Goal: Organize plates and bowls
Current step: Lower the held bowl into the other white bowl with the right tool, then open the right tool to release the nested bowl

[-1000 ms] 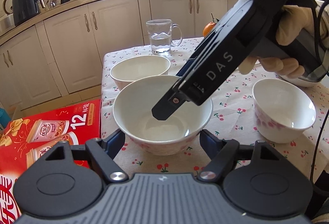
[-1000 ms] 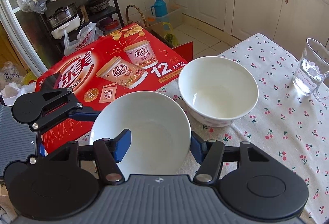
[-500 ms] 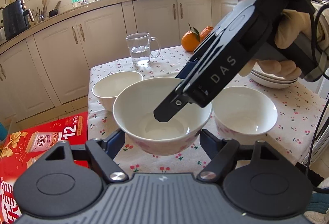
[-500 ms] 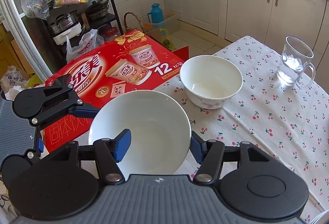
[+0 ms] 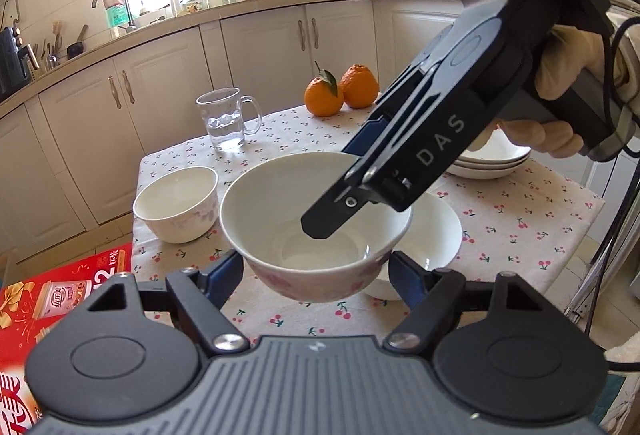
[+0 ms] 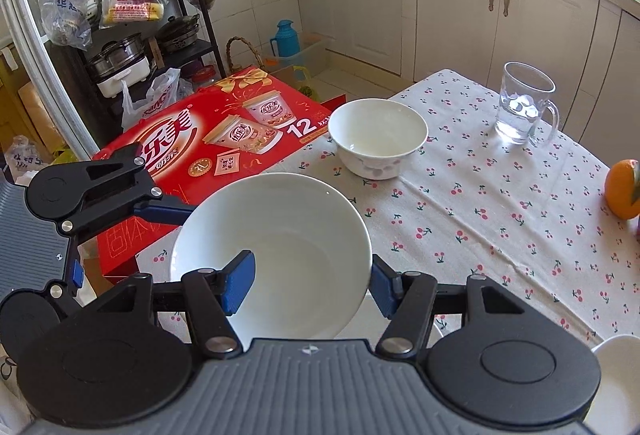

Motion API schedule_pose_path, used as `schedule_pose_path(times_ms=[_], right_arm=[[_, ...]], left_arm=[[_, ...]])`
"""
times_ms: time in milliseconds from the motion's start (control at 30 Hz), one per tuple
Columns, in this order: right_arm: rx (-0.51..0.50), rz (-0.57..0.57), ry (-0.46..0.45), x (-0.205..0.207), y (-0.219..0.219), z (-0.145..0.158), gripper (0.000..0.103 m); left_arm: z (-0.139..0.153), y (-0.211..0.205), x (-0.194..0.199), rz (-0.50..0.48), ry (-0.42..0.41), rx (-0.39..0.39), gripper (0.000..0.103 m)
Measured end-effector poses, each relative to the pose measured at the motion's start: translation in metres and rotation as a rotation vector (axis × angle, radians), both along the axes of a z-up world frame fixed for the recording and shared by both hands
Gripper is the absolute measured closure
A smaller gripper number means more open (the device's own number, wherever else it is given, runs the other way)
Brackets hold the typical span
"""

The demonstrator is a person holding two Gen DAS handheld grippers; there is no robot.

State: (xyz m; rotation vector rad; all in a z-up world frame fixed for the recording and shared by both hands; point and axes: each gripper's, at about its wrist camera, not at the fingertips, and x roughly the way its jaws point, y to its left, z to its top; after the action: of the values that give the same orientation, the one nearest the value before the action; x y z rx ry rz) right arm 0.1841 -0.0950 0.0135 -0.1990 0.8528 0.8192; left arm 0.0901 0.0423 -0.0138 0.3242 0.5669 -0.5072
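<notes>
A white bowl with pink flowers (image 5: pixel 316 219) hangs in the air above the cherry-print table. My left gripper (image 5: pixel 316 269) is shut on its lower body, a pad on each side. My right gripper (image 6: pixel 310 283) is shut on the same bowl (image 6: pixel 272 235), with one finger inside and the other outside the rim. In the left wrist view the right gripper (image 5: pixel 340 195) reaches down into it. A second bowl (image 5: pixel 434 235) stands right behind and below the held one, partly hidden. A third bowl (image 5: pixel 176 203) (image 6: pixel 378 135) stands at the table's left. Stacked white plates (image 5: pixel 492 163) lie at the far right.
A glass mug with water (image 5: pixel 224 119) (image 6: pixel 524 107) and two oranges (image 5: pixel 340 91) stand at the back of the table (image 5: pixel 520 219). A red carton (image 6: pixel 224 139) lies beside the table's left edge. Cabinets and a cluttered rack surround the table. A gloved hand (image 5: pixel 560 67) holds the right gripper.
Both grippers have lifted the bowl and carried it across the table, away from the left bowl. It now hangs in front of the right-hand bowl. Neither grip has changed.
</notes>
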Motion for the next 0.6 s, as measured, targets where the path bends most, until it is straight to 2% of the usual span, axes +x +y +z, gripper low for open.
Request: schedule_pose_path(times_ms=[300, 600], right_arm=[[-0.002, -0.064, 0.001, -0.011, -0.036, -0.001, 0.037], [-0.008, -0.105, 0.008, -0.013, -0.057, -0.008, 0.037]], left_arm=[[-0.003, -0.027, 0.000, -0.061, 0.009, -0.010, 0.024], [-0.013, -0.043, 0.008, -0.088, 0.053, -0.017, 0.024]])
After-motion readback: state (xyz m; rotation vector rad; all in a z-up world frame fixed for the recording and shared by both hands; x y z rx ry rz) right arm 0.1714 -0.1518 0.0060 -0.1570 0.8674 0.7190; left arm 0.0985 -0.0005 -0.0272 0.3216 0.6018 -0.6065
